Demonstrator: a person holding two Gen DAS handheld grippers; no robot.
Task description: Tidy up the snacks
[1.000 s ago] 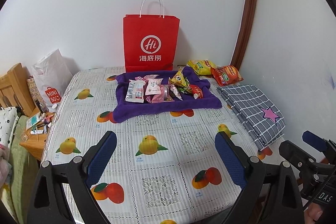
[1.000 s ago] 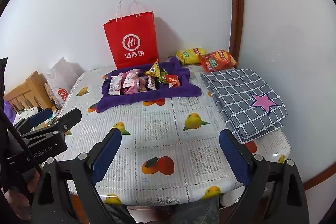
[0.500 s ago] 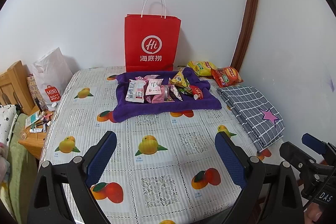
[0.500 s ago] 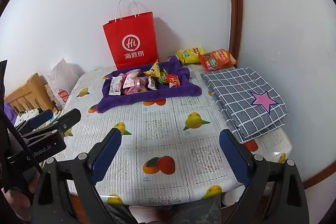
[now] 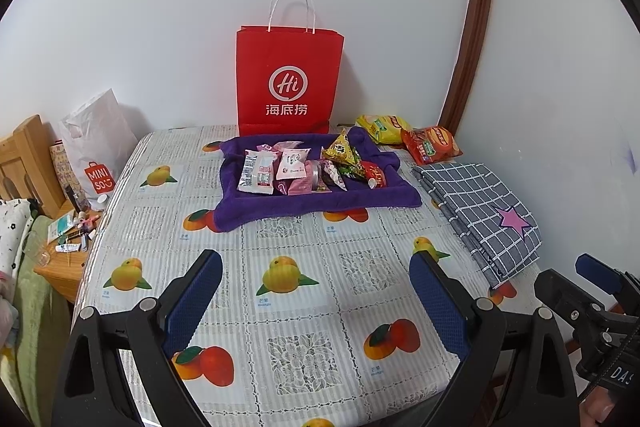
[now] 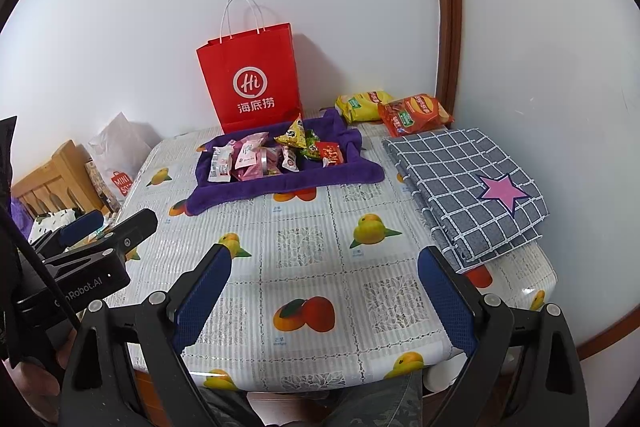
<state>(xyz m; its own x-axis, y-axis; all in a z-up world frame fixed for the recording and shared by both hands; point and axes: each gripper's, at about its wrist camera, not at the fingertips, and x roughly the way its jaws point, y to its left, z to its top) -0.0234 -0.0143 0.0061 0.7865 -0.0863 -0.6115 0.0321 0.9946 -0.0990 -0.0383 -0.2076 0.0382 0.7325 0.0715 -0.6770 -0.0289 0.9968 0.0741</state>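
Small snack packets point(image 5: 298, 167) are heaped on a purple towel point(image 5: 320, 201) spread at the far side of the tabletop point(image 5: 296, 311), likely gathered there for sorting. Just behind the towel a red paper bag point(image 5: 289, 79) is stood upright against the wall, mouth up, a probable destination. A yellow chip bag point(image 5: 382, 127) and a red chip bag point(image 5: 434, 145) are left off the towel's far right corner. A folded checked cloth point(image 5: 478, 215) is laid right of the towel, clear of the approach. Left gripper point(image 5: 316, 291) and right gripper point(image 6: 324, 291) are held released, empty, well short of the towel; nothing is blocked.
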